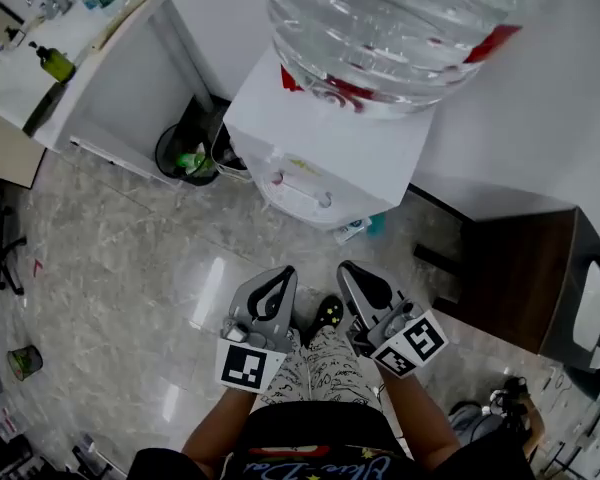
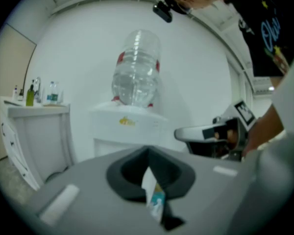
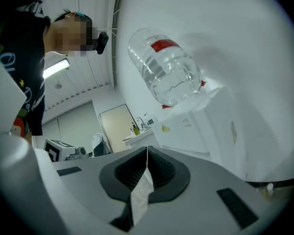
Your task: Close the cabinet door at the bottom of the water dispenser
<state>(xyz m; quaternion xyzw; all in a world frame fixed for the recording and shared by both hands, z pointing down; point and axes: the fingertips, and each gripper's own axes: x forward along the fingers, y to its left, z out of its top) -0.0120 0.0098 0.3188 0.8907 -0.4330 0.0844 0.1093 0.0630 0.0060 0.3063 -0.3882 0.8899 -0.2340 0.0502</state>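
Both units are held near my body, well short of the target. The left hand-held gripper (image 1: 280, 278) has its jaws together with nothing between them; its own view confirms only a thin slit at the tips (image 2: 148, 151). The right hand-held gripper (image 1: 352, 271) is likewise pressed together and empty (image 3: 147, 150).

The white box-shaped water dispenser (image 1: 325, 148) stands on the far side of the pale stone floor (image 1: 130, 268), carrying a clear plastic bottle (image 1: 380, 28). The cabinet door is at its foot, hidden under the overhanging top. A small white-and-teal object (image 1: 363, 228) shows there, but I cannot tell what it is.

Judgement: the door should be a light, stiff, smooth hinged panel that needs no grasp. I would push its free edge, away from the hinge, with the jaw tips together. Press gently, since the tips may skid and the loaded dispenser looks top-heavy.
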